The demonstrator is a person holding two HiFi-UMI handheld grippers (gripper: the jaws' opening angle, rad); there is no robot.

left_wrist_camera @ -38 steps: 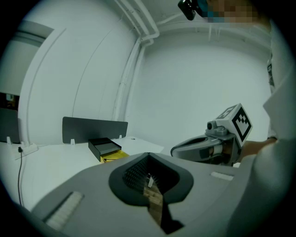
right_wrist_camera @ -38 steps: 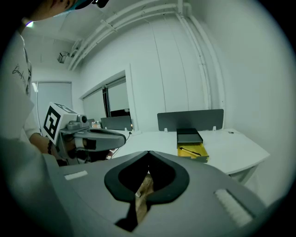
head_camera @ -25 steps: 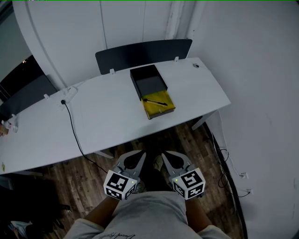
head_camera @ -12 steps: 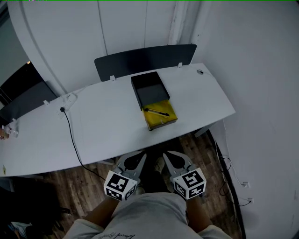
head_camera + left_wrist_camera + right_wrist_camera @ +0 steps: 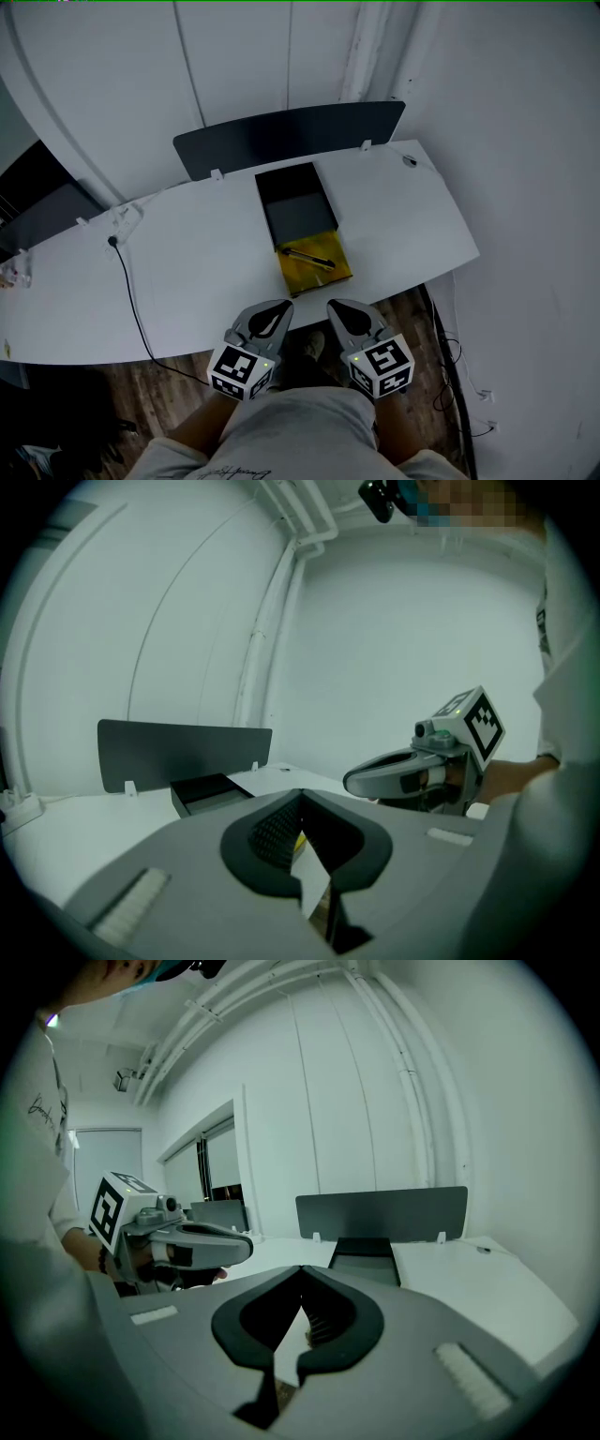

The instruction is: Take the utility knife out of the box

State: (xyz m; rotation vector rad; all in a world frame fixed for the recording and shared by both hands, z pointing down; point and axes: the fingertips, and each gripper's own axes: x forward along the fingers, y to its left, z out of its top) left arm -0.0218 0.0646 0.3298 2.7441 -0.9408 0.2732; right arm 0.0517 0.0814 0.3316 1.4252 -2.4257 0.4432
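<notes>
Your left gripper (image 5: 281,307) and right gripper (image 5: 335,307) both have their jaws pressed together on nothing, side by side at the near edge of the table (image 5: 187,272). At your 12 o'clock the utility knife (image 5: 307,257), slim and dark, lies slantwise in the yellow tray (image 5: 323,277) of the box (image 5: 281,192), apart from both grippers

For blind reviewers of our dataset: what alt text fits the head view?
A utility knife lies on the yellow tray at the near end of an open black box on a white desk. Below it, the left gripper and right gripper sit side by side, both shut and empty.
</notes>
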